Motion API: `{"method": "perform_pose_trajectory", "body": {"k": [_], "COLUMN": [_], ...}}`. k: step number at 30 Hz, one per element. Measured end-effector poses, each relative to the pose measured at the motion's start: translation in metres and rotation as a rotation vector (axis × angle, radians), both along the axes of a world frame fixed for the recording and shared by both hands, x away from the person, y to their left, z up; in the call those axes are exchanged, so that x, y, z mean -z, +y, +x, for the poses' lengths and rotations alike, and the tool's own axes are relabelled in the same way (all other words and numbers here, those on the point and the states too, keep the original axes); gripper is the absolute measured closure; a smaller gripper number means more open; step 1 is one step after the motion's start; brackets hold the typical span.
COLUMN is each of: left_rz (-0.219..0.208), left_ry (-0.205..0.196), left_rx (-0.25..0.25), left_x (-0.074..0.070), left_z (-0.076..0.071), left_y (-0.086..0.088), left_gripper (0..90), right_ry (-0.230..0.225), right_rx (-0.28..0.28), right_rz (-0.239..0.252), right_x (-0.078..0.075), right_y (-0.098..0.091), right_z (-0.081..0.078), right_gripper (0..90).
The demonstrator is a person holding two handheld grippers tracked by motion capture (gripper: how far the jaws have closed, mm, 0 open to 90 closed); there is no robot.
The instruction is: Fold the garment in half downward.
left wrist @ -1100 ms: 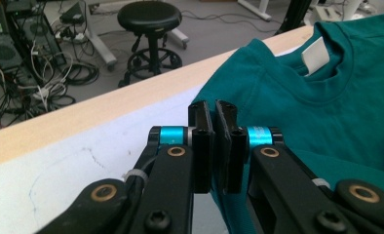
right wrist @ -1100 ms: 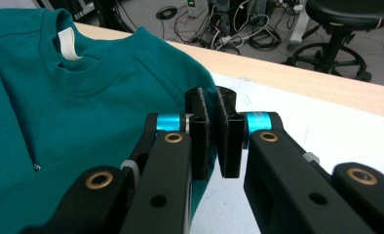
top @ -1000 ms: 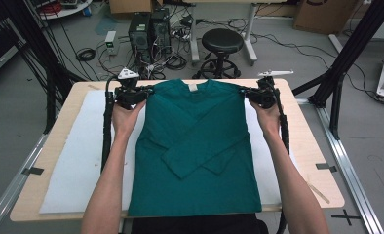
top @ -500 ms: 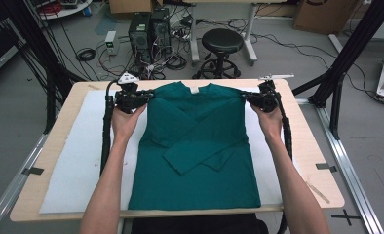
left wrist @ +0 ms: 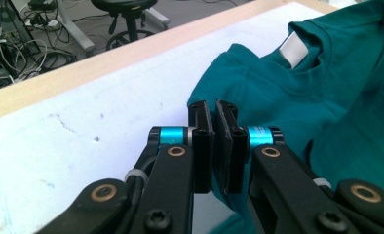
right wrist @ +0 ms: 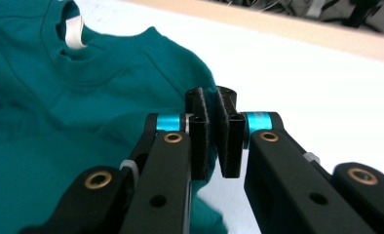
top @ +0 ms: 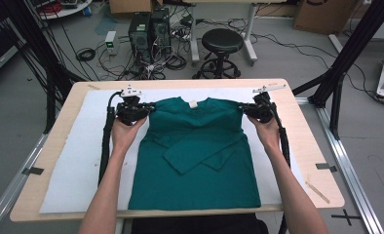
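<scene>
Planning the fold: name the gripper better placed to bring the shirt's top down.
Neither; both. The left gripper and right gripper each pinch a shoulder of the green shirt, level with each other, so move together.

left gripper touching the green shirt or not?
Touching. Left gripper view: the left gripper has its jaws shut on the green shirt at the shoulder edge.

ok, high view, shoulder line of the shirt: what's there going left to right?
Bare white mat → left tool, shut on the teal shirt's shoulder → white neck label → teal shirt → right tool, shut on the other shoulder → wooden table edge.
</scene>
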State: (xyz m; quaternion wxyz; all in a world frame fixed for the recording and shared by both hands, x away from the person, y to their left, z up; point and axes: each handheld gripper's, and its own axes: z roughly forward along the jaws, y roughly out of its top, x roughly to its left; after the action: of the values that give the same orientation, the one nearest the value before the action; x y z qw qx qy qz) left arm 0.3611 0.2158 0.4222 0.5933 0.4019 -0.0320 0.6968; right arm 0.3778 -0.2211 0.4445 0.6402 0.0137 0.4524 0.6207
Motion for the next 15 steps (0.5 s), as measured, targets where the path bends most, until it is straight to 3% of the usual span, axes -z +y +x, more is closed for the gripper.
{"method": "perform_pose_trajectory", "body": {"k": [7,10,15], "left_rz": [0.012,0.027,0.051], "left_ry": [0.038,0.054,0.065], "left_rx": [-0.002,-0.005,-0.031], "left_x": [0.012,0.022,0.033], "left_z": [0.022,0.035,0.043], "left_y": [0.003,0.004,0.000], "left_gripper": [85.4,85.4,85.4], "right_ry": [0.009,0.038,0.041], "right_rx": [0.001,0.013,0.052], "right_rz": [-0.023,-0.032,-0.041], "right_x": [0.014,0.023,0.038], "right_y": [-0.002,-0.002,-0.001], "right_z": [0.017,0.030,0.041], "right_gripper": [86.0,86.0,86.0]}}
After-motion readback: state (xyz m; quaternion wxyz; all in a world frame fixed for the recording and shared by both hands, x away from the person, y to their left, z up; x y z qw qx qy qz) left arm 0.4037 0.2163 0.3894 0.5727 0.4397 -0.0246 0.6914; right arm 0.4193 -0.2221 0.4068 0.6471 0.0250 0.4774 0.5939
